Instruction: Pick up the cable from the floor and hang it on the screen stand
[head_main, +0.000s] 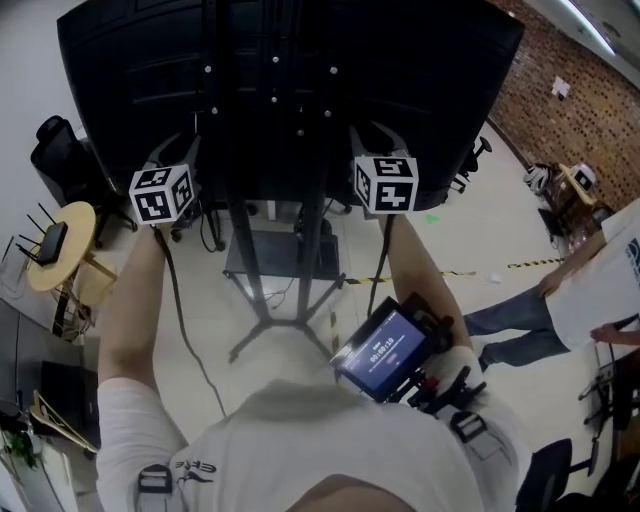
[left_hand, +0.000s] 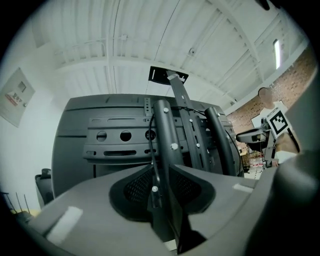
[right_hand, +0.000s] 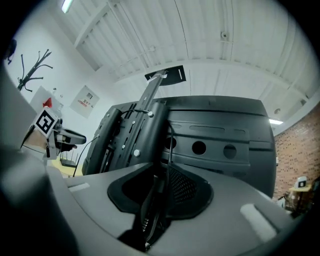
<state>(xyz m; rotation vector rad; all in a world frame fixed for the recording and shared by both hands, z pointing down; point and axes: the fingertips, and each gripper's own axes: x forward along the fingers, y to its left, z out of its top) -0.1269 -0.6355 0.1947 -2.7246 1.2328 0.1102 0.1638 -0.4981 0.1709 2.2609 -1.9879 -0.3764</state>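
i hold both hands up behind the big screen (head_main: 290, 60). the thin cable (left_hand: 154, 192) is up here too. it runs between the jaws of my left gripper (left_hand: 162, 210) and my right gripper (right_hand: 157, 200) and leans on the screen stand (left_hand: 165, 130). both grippers are let go, jaws apart. i think the hanging is almost done, and i only need to pull back.

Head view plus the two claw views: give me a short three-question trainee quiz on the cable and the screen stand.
1. True or false: the large black flat screen shows its back panel to the person.
2. What runs between the left claw's jaws? A, thin black cable; B, red strap; C, white rope.
3. Are the right claw's jaws together or apart?
Key: 1 true; 2 A; 3 apart, with the cable between them.
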